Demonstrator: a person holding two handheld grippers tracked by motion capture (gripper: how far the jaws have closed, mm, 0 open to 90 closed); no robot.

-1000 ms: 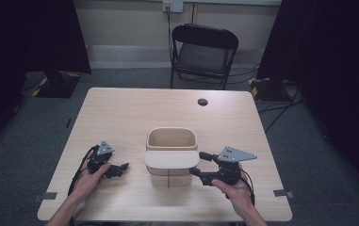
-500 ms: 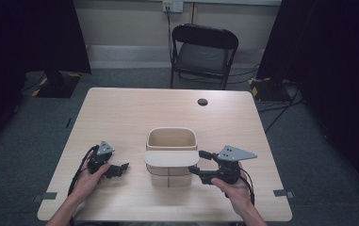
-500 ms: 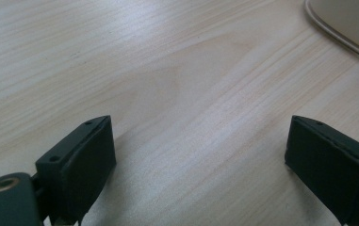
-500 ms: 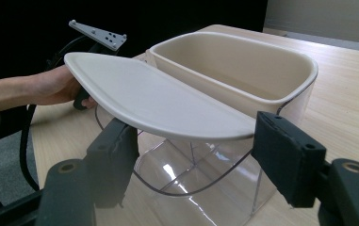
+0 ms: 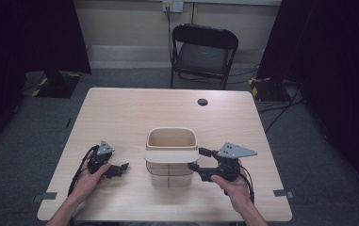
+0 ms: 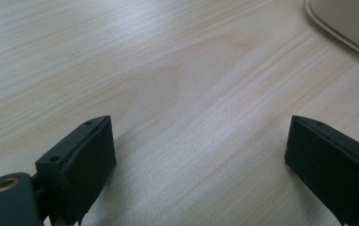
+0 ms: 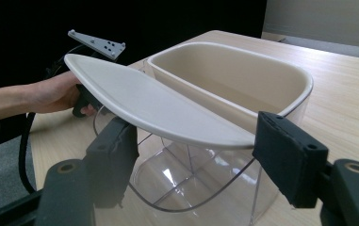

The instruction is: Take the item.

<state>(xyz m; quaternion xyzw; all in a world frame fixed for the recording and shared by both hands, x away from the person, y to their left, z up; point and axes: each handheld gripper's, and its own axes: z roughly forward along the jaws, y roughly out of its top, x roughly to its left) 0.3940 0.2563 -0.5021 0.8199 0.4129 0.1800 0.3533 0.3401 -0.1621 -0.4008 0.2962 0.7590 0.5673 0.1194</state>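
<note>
A clear plastic bin stands at the middle front of the wooden table, with a beige tub set in its top. A flat white lid lies across the tub's near side. My right gripper lies level just right of the bin, pointing at it, jaws open. In the right gripper view its jaws straddle the lid's near end and the clear wall without pressing on either. My left gripper rests open on the table left of the bin, with bare wood between its jaws.
A small black round object lies near the table's far edge. A black folding chair stands beyond the table. Dark curtains hang on both sides. The person's other hand shows past the bin in the right gripper view.
</note>
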